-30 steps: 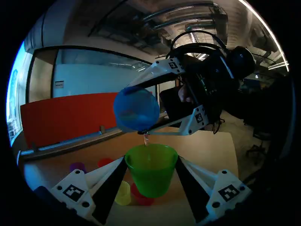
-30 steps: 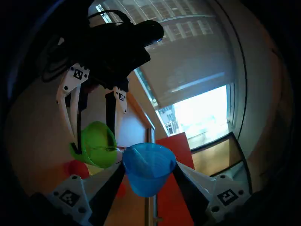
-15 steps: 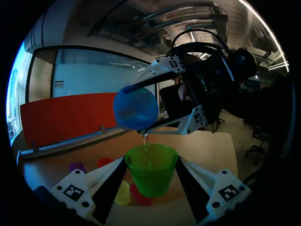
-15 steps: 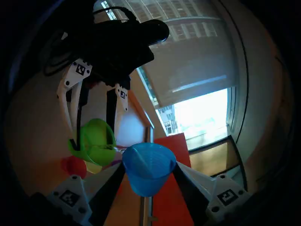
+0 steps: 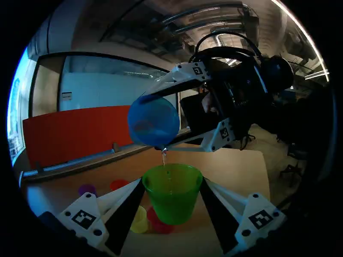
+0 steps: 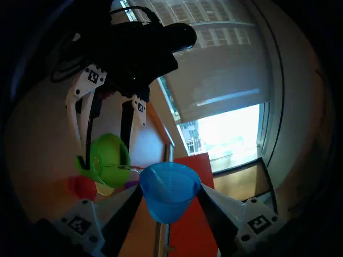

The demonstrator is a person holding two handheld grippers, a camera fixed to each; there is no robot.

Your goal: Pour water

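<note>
Over green cup (image 5: 172, 195), thinner trickle (image 5: 163, 156) now

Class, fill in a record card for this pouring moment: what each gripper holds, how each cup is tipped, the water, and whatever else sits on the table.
left gripper: shut on green cup, held upright
right gripper: shut on blue cup, tipped steeply
water: thin stream from the blue cup's lower rim into the green cup
cup relation: blue above green, not touching
table: purple cup, red cup, yellow cup, second red cup
</note>
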